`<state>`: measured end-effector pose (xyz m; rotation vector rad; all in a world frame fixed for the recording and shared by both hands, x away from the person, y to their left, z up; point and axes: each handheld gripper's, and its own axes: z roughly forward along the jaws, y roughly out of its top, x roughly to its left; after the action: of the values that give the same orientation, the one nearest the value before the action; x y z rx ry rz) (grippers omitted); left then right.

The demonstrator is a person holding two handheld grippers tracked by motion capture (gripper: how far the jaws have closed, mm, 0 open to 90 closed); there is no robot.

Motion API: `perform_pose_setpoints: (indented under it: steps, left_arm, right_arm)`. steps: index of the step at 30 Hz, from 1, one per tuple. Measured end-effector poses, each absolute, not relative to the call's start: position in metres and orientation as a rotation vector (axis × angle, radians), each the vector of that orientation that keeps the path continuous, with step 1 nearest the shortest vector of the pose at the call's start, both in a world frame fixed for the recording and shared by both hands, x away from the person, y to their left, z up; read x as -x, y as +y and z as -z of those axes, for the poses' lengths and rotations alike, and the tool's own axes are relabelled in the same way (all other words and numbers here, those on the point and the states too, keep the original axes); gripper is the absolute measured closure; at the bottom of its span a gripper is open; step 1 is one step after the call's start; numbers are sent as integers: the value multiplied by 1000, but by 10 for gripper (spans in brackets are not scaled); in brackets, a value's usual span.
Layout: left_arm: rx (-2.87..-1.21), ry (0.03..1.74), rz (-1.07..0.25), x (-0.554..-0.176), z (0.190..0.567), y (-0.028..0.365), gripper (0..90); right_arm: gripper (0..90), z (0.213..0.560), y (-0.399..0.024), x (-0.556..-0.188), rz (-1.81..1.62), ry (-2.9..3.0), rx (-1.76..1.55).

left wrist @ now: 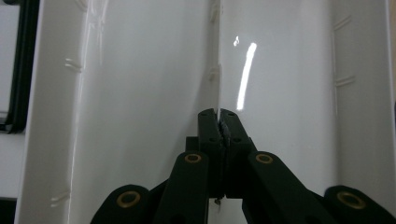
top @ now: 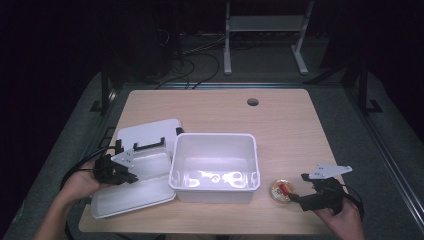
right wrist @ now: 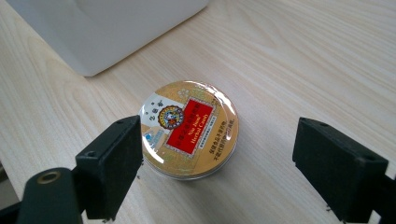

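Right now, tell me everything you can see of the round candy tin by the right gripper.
The round candy tin is a low, flat disc with a glossy gold lid bearing a red rectangular label with small print and a colourful emblem beside it. It looks like metal. Its lid is on, and it lies flat, face up, on the wooden table, just right of the white bin and apart from it. The right gripper has open jaws on either side of it; whether the nearer pad touches it is unclear.
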<state>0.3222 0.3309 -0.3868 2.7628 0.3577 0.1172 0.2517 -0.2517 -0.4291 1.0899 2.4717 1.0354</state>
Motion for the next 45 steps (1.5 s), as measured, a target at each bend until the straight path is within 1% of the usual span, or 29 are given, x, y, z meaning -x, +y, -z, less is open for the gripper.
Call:
perform_pose_setpoints:
  steps: [13,19,21,25,33,38,42,45]
  left_arm:
    - [-2800,335,-93,-325,406,325,888]
    - [-2792,340,-80,-325,406,326,875]
    - [-2782,338,-79,-324,402,326,836]
    - [-2763,346,-108,-319,393,327,686]
    - [-2681,371,-152,-310,379,325,506]
    - [-2637,385,-172,-308,376,324,454]
    - [-2601,459,-159,-309,372,325,395]
    - [-2548,465,-171,-307,368,326,365]
  right_arm:
    - [155,430,-249,-252,-1026,2488,-1086]
    - [154,430,-246,-254,-1010,2516,-1072]
    - [154,430,-244,-255,-998,2533,-1063]
    - [154,430,-242,-258,-956,2578,-1039]
    - [154,423,-239,-262,-884,2620,-1001]
    - [153,420,-233,-268,-831,2664,-987]
    - [153,424,-227,-274,-761,2715,-966]
    - [147,427,-221,-278,-710,2752,-953]
